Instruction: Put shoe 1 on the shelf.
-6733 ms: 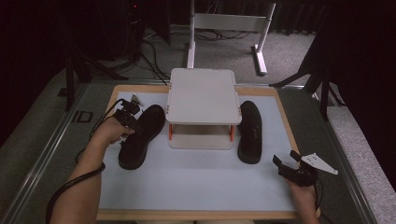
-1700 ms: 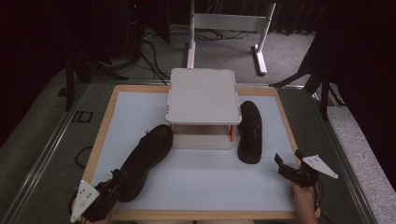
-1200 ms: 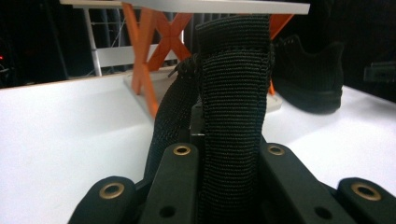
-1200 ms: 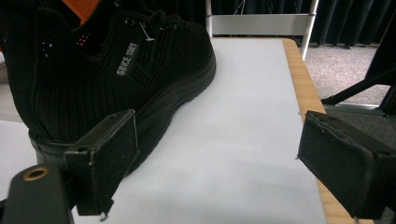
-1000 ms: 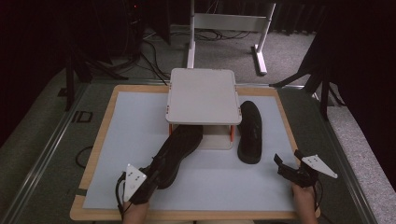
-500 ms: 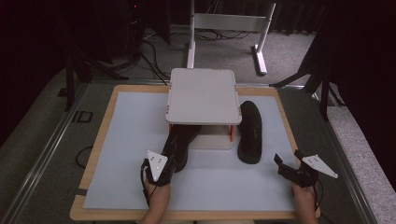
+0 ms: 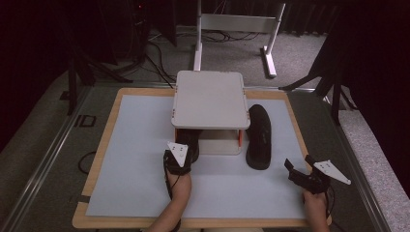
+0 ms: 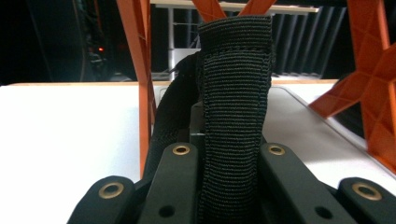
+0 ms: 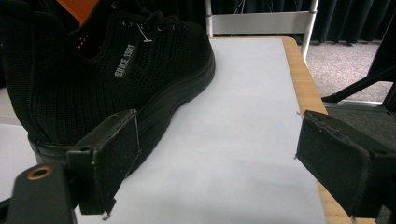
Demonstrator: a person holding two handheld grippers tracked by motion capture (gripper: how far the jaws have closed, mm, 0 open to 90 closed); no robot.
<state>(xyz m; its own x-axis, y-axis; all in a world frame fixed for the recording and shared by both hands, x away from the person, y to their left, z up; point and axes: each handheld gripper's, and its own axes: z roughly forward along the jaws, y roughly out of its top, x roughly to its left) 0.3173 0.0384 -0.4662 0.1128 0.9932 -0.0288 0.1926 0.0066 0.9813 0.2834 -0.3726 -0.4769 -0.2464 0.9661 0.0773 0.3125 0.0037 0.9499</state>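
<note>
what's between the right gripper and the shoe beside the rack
Nothing visible. The right gripper is open on bare mat, and the shoe lies just ahead and left of it beside the rack. In the right gripper view the heel sits close behind one pad.

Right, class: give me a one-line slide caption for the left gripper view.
Left gripper shut on the black knit shoe, pushing it between the rack's orange plastic legs.

Dark curtains ring a grey carpet floor [image 7: 241,53] — a white metal frame [image 7: 239,24] stands behind.
</note>
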